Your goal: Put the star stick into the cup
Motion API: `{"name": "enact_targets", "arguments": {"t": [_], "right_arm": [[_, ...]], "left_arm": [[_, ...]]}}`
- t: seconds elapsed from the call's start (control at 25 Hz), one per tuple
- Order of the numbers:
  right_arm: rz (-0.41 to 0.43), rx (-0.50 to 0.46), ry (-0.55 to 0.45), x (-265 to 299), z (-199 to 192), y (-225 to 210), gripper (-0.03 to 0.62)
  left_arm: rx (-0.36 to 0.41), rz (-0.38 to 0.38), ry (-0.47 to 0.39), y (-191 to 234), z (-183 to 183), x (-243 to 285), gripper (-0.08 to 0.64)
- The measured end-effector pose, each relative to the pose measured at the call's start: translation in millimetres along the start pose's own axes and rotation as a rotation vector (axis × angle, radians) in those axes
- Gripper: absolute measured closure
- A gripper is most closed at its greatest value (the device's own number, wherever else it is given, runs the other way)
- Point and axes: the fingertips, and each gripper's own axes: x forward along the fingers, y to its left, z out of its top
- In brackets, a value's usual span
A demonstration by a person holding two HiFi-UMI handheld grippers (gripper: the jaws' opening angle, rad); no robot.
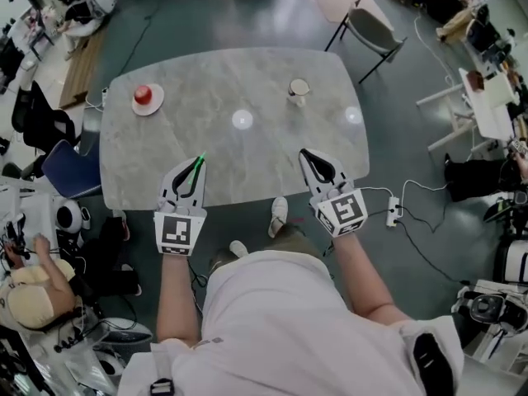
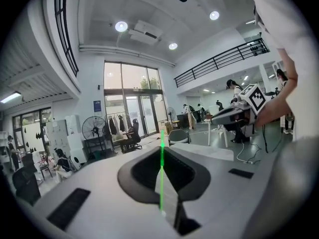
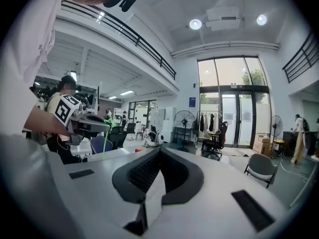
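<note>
The green star stick (image 1: 198,167) is pinched between the jaws of my left gripper (image 1: 197,163), which is shut on it above the table's near edge. In the left gripper view the stick (image 2: 162,168) runs as a thin green line straight up out of the closed jaws. The cup (image 1: 298,88), pale with a dark rim, stands upright at the table's far right, well away from both grippers. My right gripper (image 1: 304,153) hovers over the near right edge, shut with nothing in it. The right gripper view shows its jaws (image 3: 159,151) closed and the left gripper (image 3: 82,122) off to the left.
A red object on a white plate (image 1: 148,99) sits at the far left of the grey marble table (image 1: 247,155). A chair (image 1: 373,30) stands beyond the far right corner and a blue chair (image 1: 68,167) at the left side. Cables and a power strip (image 1: 393,211) lie on the floor.
</note>
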Motion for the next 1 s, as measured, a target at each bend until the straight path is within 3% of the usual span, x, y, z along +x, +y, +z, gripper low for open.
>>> {"name": "enact_targets", "arguments": {"t": [0.36,0.6,1.0], "right_arm": [[0.114,-0.011,-0.036,43,9,-88,0.583],[0.146,0.006,-0.030,56,0,-145,0.583],[0.069,0.055,0.002,60,-17,-191,0.583]], "left_arm": [[0.049,0.083,0.048,3,34,80,0.545],[0.062,0.119,0.084,-2,45,129,0.545],[0.068,0.033,0.086,-7,50,196,0.545]]}}
